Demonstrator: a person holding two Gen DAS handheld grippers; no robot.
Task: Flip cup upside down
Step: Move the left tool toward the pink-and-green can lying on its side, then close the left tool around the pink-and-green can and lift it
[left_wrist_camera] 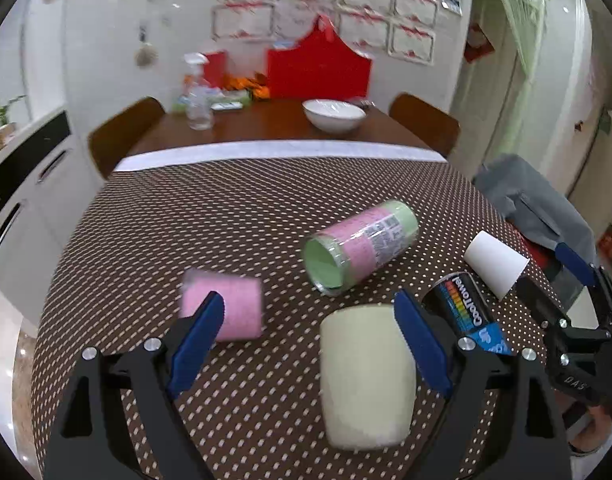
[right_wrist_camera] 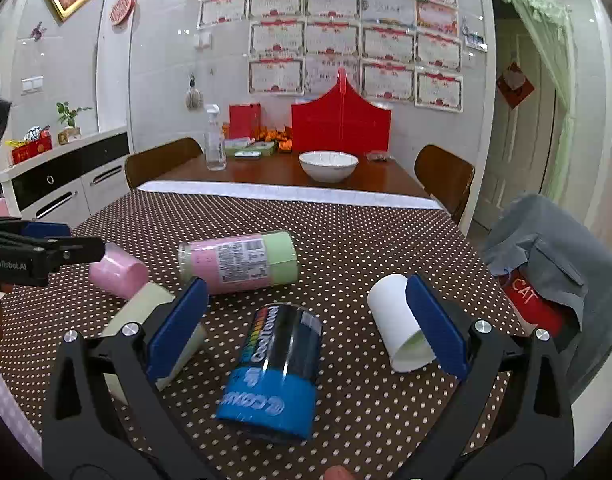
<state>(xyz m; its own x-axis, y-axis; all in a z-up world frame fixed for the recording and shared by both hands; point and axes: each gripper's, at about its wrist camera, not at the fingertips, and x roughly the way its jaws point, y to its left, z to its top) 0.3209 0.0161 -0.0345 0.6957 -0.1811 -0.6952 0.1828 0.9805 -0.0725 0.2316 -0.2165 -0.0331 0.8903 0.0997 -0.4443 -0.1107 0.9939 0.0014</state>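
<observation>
A pale cream cup (left_wrist_camera: 365,376) lies on its side on the dotted tablecloth, between the fingers of my open left gripper (left_wrist_camera: 309,320). It also shows in the right wrist view (right_wrist_camera: 146,308), partly hidden behind my right gripper's left finger. A pink cup (left_wrist_camera: 230,304) lies on its side at the left. A white paper cup (left_wrist_camera: 495,262) lies on its side at the right. My right gripper (right_wrist_camera: 306,312) is open and empty, with the black-and-blue can (right_wrist_camera: 278,368) lying between its fingers and the paper cup (right_wrist_camera: 397,328) by its right finger.
A pink-and-green canister (left_wrist_camera: 361,244) lies on its side mid-table. A white bowl (left_wrist_camera: 333,114), a spray bottle (left_wrist_camera: 196,96) and a red box (left_wrist_camera: 317,64) stand on the far wooden table. A grey cloth (right_wrist_camera: 553,248) hangs over a chair at the right.
</observation>
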